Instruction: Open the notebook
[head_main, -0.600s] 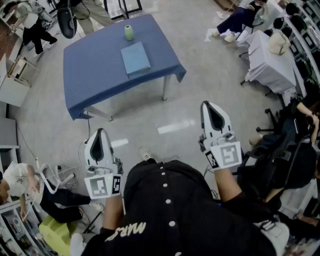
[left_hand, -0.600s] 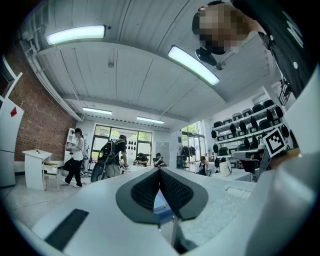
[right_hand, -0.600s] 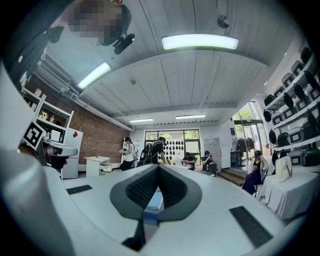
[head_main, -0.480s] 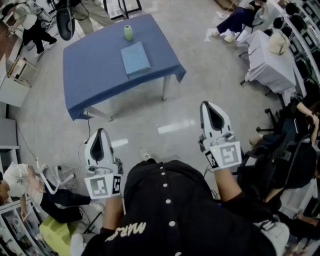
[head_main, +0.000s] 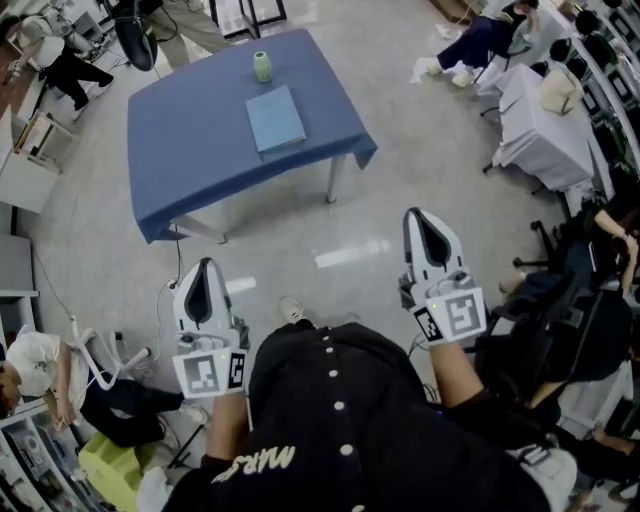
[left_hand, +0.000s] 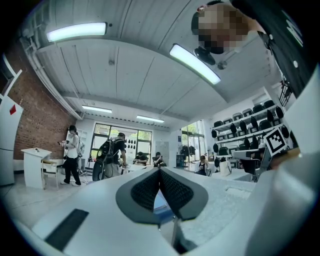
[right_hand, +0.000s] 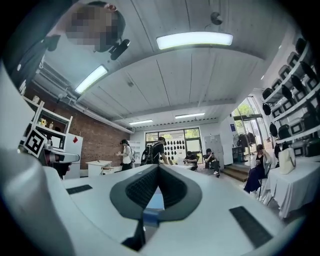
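A light blue notebook (head_main: 276, 118) lies closed on a table covered with a dark blue cloth (head_main: 190, 140), far ahead of me in the head view. Both grippers are held level at waist height, well short of the table, over bare floor. My left gripper (head_main: 204, 263) is shut, and in the left gripper view its ribbed dark pads (left_hand: 147, 190) meet at the tip with nothing between them. My right gripper (head_main: 417, 213) is shut as well, and its pads (right_hand: 172, 187) close empty in the right gripper view.
A small green vessel (head_main: 262, 66) stands on the table behind the notebook. A white-clothed table (head_main: 540, 135) and seated people are at the right. A person (head_main: 40, 365) crouches by equipment at the left. Pale floor (head_main: 330, 250) lies between me and the blue table.
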